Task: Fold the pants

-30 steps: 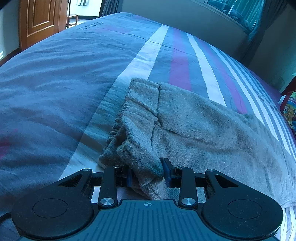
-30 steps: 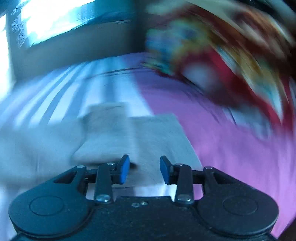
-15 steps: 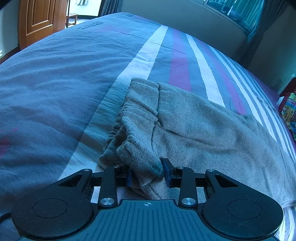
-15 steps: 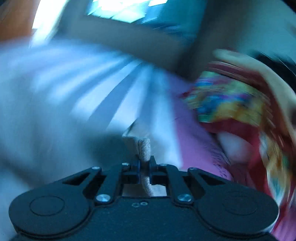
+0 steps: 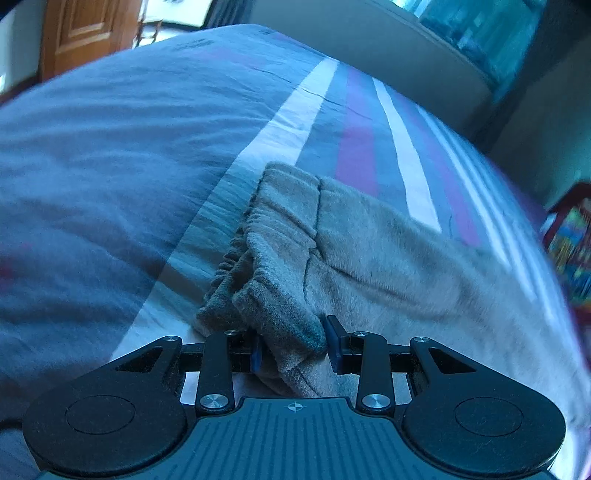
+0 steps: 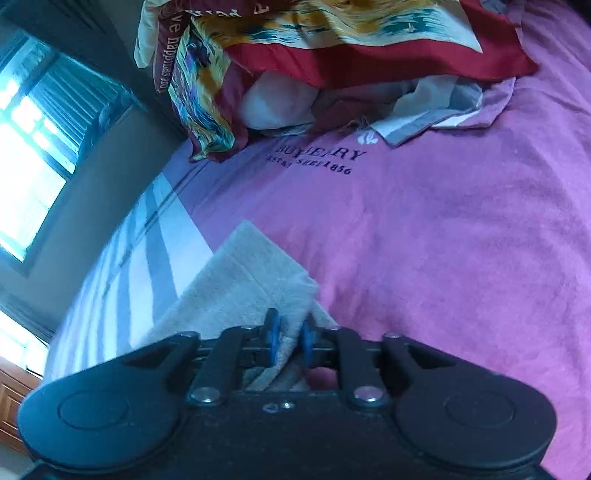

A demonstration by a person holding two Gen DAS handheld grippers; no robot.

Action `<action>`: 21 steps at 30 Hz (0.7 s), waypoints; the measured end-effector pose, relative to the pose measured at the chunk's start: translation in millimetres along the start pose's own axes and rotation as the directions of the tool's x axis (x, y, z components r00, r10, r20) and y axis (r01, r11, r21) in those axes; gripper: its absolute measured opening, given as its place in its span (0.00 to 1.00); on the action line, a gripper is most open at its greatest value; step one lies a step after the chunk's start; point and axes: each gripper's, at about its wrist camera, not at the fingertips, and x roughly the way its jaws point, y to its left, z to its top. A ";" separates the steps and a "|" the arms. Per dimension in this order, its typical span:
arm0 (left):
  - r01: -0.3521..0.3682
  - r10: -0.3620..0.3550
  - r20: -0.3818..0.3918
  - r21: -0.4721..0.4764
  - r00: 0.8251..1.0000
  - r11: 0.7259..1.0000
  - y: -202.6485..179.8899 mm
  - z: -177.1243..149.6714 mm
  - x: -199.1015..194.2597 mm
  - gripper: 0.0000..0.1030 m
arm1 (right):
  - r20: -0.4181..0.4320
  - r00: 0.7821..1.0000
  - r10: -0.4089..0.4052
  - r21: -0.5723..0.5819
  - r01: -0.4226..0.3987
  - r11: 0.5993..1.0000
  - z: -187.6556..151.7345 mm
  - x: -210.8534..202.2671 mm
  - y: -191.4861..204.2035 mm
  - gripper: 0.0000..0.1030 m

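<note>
Left gripper (image 5: 293, 345): jaws partway closed, pressed on either side of the bunched elastic waistband of the grey pants (image 5: 369, 258), thick fleece filling the gap between the pads. Held low and nearly level over the near edge of the bed, pointing along the garment. Waistband gathered into ridges just ahead of the fingers; beyond it, pants spread flat and off to the right across the striped bedspread (image 5: 110, 166). Farther out in this view: white and purple stripes running toward the far edge, a wooden door (image 5: 88, 33) at upper left, a curtained window (image 5: 476, 26) at upper right, a sliver of colourful fabric at the right border.

Right gripper (image 6: 290, 338): jaws nearly shut, blue pads (image 6: 272, 330) pinching a thin fold of the pants (image 6: 243, 291), cloth passing between them and trailing down toward the body of the tool. Rolled strongly to one side, so the bed appears tilted, window (image 6: 33, 147) slanting up the left. Pinched end a pale, flat corner with a straight edge, lying where the striped cloth meets the pink bedspread (image 6: 443, 258).

Only in the right view: dark lettering embroidered on the pink cloth, a red-bordered patterned blanket (image 6: 332, 44) heaped at the top, crumpled white and grey fabric beneath it. Only in the left view: the waistband, the door. Middle stretch of the garment between the two grips seen from the left side alone.
</note>
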 end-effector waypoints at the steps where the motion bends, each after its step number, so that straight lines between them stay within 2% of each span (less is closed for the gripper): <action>1: 0.014 -0.013 0.004 -0.028 1.000 1.000 3.7 0.7 0.0 0.33 | -0.017 1.000 0.008 0.005 -0.008 1.000 0.6 1.8 -0.7 0.23; 3: 0.035 -0.035 0.002 -0.075 0.999 0.997 9.0 3.1 1.7 0.33 | -0.031 0.999 -0.006 -0.040 0.005 0.999 1.9 4.2 4.7 0.23; 5: 0.053 -0.054 -0.009 -0.107 0.998 0.993 9.8 7.7 1.4 0.24 | -0.038 0.999 -0.029 -0.084 0.026 0.996 2.1 6.7 11.2 0.23; 7: 0.103 -0.104 0.005 -0.118 0.995 0.988 10.1 17.5 -6.0 0.21 | -0.045 0.998 -0.048 -0.099 0.043 0.994 8.4 15.7 17.5 0.22; 8: 0.142 -0.140 0.029 -0.120 0.990 0.982 10.3 24.2 -13.9 0.20 | -0.040 0.998 -0.056 -0.106 0.051 0.993 9.6 15.2 19.7 0.20; 9: 0.165 -0.161 0.044 -0.111 0.986 0.980 9.5 29.6 -20.4 0.20 | -0.026 0.998 -0.058 -0.115 0.054 0.992 12.8 16.8 23.8 0.12; 10: 0.179 -0.174 0.055 -0.089 0.983 0.980 8.3 34.4 -26.3 0.20 | -0.001 0.999 -0.049 -0.123 0.048 0.991 14.9 11.8 26.5 0.10; 12: 0.170 -0.165 0.067 -0.073 0.984 0.983 12.1 39.7 -29.9 0.20 | 0.049 0.999 0.011 -0.116 -0.005 0.993 19.4 -1.9 30.2 0.09; 13: 0.142 -0.137 0.061 -0.075 0.989 0.987 16.1 39.4 -25.1 0.20 | 0.067 0.998 0.016 -0.143 -0.007 0.990 19.7 -6.3 33.4 0.09; 15: 0.025 -0.026 -0.046 -0.006 0.999 1.000 16.4 30.5 2.1 0.20 | 0.034 0.999 -0.016 -0.202 0.023 0.979 15.3 0.5 35.0 0.09; 16: 0.011 -0.011 -0.066 -0.005 0.998 1.000 18.2 25.5 9.6 0.20 | 0.002 0.999 -0.047 -0.212 0.047 0.976 12.0 9.5 32.2 0.09; 18: 0.020 -0.022 -0.042 -0.050 0.999 0.999 21.9 21.4 11.1 0.20 | -0.032 0.996 -0.086 -0.217 0.077 0.973 4.4 23.8 22.0 0.09; 21: 0.032 -0.032 0.001 -0.032 1.000 0.999 14.0 24.6 0.1 0.20 | -0.028 0.997 -0.074 -0.196 0.067 0.978 5.8 22.1 18.8 0.09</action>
